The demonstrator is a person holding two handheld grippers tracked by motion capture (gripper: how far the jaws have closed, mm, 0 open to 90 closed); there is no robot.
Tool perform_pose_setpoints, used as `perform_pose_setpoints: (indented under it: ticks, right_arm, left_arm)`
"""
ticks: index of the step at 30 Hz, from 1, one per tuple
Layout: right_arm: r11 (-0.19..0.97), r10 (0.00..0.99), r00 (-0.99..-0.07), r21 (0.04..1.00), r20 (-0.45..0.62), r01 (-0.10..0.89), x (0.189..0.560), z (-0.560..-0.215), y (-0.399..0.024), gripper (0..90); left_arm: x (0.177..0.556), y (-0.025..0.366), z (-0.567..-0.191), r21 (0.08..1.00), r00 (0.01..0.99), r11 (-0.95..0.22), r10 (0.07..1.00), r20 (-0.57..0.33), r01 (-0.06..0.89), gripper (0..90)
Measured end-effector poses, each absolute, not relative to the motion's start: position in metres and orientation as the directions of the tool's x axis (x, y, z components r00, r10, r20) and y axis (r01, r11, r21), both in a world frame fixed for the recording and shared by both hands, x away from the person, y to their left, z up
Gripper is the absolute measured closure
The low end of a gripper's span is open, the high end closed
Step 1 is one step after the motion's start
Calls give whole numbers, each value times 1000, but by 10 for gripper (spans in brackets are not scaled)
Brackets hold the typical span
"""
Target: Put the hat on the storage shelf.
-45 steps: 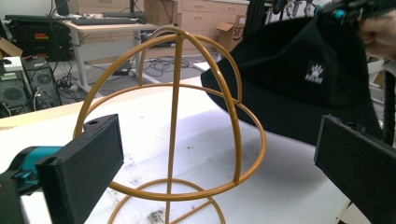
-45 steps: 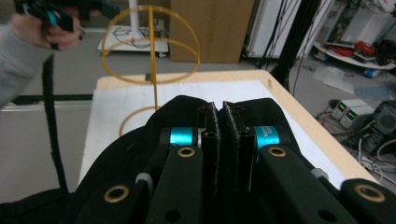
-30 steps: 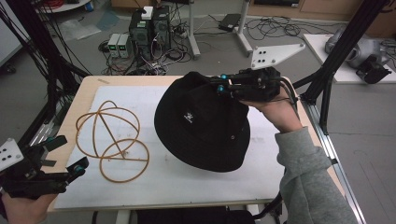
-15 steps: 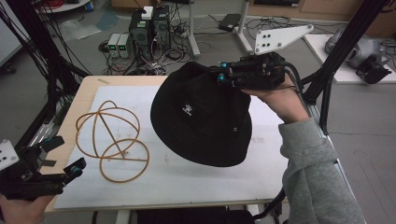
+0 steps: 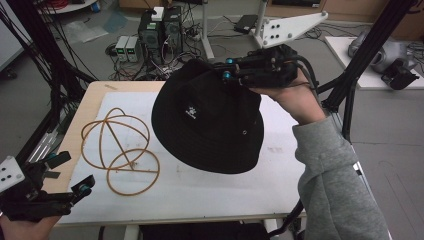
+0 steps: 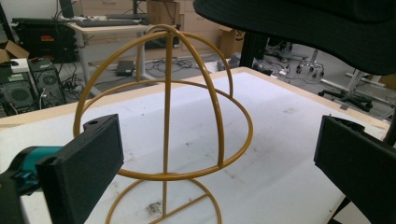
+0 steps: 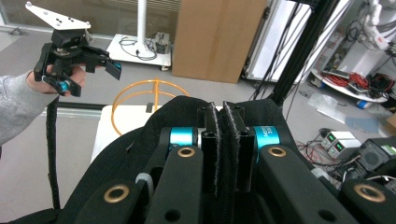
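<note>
Black bucket hat (image 5: pixel 207 117): soft dark fabric, round crown, brim all round. A small white emblem sits on the crown side; a small metal eyelet shows lower on the crown, toward the brim. The hat hangs in the air above the middle of the table (image 5: pixel 280 172), tilted so its crown faces up and toward the person; no part of it touches the tabletop. From the left gripper view the underside of the brim (image 6: pixel 299 28) shows a fine ribbed weave and hangs above and beyond the wire frame.

Right gripper (image 5: pixel 231 70): jaws pressed fully together on the far edge of the hat's brim, the person's hand wrapped round the gripper body. In the right gripper view the two pads meet with black fabric pinched between them, and the hat spreads out below.

Left gripper (image 5: pixel 70 172): held low at the near left corner of the table, jaws spread wide, nothing between them. It points at the wire frame and stands apart from it.

Wire frame (image 5: pixel 120 150): yellow-orange wire, a domed cage of arched hoops on a ring base, standing upright on the white sheet at the table's left side. Nothing rests on it; the cage is bare inside. The hat is beside it to the right and higher, not touching it.
</note>
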State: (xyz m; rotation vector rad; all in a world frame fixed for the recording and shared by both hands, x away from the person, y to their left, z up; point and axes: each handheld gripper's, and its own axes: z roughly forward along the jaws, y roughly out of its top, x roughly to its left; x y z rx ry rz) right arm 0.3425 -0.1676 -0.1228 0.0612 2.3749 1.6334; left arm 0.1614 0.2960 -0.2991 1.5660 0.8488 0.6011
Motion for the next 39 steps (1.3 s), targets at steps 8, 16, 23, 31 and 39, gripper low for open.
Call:
perform_pose_setpoints:
  ticks: [8,16,23,31,39]
  right_arm:
    - [365,137,-970,920,-202,-140,342,-113,-141,861]
    - [361,104,-972,919,-210,-160,344,-103,-118,861]
    - [373,70,-974,911,-215,-175,349,-98,-89,861]
    - [374,30,-975,907,-222,-195,351,-93,-62,860]
    - [384,-20,-973,897,-229,-219,349,-91,-25,860]
  left_arm:
    - [159,299,-301,981,594,-35,800,-88,192,17]
    - [161,298,-304,979,599,-35,795,-93,200,17]
    - [161,296,-306,977,602,-43,793,-95,210,17]
    - [154,303,-305,978,587,-32,804,-96,205,17]
    - [143,309,-305,979,569,-25,817,-96,200,17]
